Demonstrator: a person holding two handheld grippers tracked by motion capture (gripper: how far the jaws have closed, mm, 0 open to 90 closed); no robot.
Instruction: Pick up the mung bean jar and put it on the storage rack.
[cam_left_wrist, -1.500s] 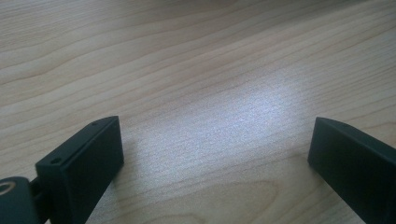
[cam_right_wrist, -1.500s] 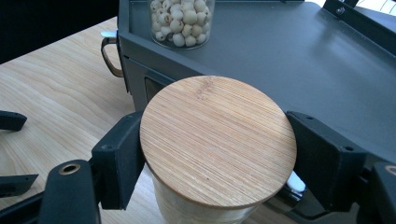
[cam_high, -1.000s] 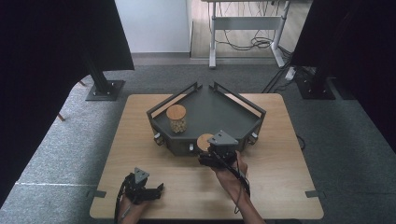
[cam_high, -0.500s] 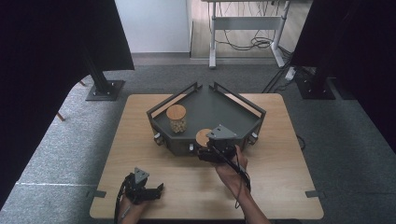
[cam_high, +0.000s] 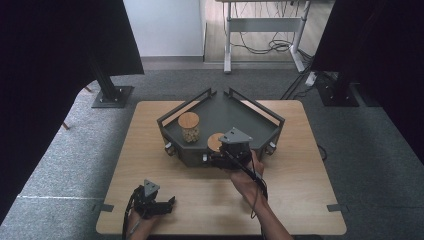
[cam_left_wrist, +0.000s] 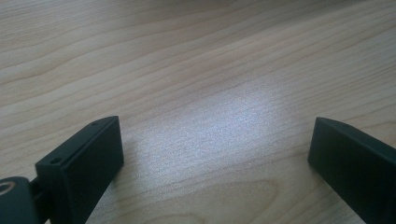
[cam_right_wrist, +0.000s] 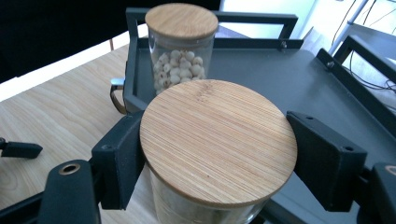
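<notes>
1. A light wood-grain table (cam_high: 150, 150) is standing on grey carpet (cam_high: 60, 165), black curtains flanking it.
2. A dark metal angular tray (cam_high: 225, 117) is sitting at 12 o'clock, holding a bamboo-lidded glass jar (cam_high: 189, 127).
3. The right claw (cam_right_wrist: 218, 154) is clamping a second round-lidded jar (cam_right_wrist: 218, 140) at the tray's near edge.
4. The left claw (cam_left_wrist: 215, 149) is resting wide open and empty at 7 o'clock.

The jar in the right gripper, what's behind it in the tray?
Behind the held jar stands a second jar of pale round pieces, bamboo-lidded, in the dark tray. The held jar's contents are mostly hidden under its lid.
</notes>
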